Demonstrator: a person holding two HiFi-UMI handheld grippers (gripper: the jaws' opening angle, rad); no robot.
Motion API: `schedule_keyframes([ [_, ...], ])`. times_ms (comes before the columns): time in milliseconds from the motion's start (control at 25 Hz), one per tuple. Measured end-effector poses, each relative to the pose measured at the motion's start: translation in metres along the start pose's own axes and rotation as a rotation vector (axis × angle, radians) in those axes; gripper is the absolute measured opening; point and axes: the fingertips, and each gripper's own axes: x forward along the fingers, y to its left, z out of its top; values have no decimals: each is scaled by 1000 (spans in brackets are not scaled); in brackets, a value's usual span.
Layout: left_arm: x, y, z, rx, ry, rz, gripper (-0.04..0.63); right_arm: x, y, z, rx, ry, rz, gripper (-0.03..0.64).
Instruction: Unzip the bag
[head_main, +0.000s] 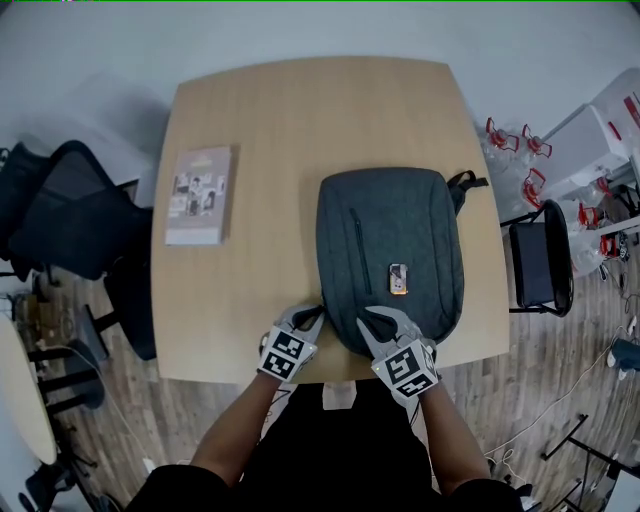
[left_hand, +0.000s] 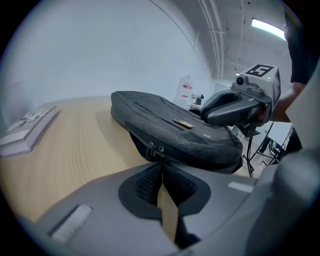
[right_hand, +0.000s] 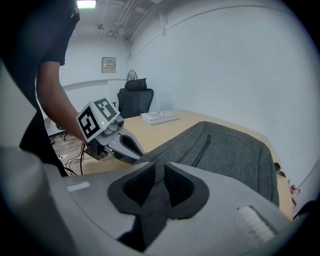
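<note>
Two black office chairs flank the table (head_main: 280, 110), one (head_main: 65, 210) at the left and one (head_main: 540, 265) at the right, both clear of the work. A book (head_main: 200, 195) lies flat on the left side of the table, well apart from the bag (head_main: 390, 250). The grey bag lies flat on the near right part of the table, its lower end at the near edge; a small orange and silver tag (head_main: 398, 279) sits on its top face. Its front pocket zip (head_main: 357, 240) is closed, and nothing inside the bag shows. The left hand-held gripper (left_hand: 163, 162) is closed at the bag's near left corner, tips right against the zipper pulls (left_hand: 152, 149); whether a pull is pinched cannot be told. The right hand-held gripper (right_hand: 163, 164) pinches the bag's grey fabric at the near edge.
</note>
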Motion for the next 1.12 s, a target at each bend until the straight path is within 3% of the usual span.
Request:
schedule_keyframes([
  [40, 0, -1, 0, -7, 1, -2, 26, 4, -3, -3, 6, 20, 10, 85],
  [360, -1, -2, 3, 16, 22, -21, 26, 26, -19, -28, 2, 200, 106, 155],
  [600, -1, -3, 2, 65, 46, -43, 26, 41, -8, -28, -110, 266, 196, 195],
  [880, -3, -7, 2, 157, 85, -61, 26, 50, -6, -35, -73, 318, 171, 196],
  [1120, -9, -13, -3, 187, 116, -80, 27, 60, -10, -33, -11, 318, 125, 190],
])
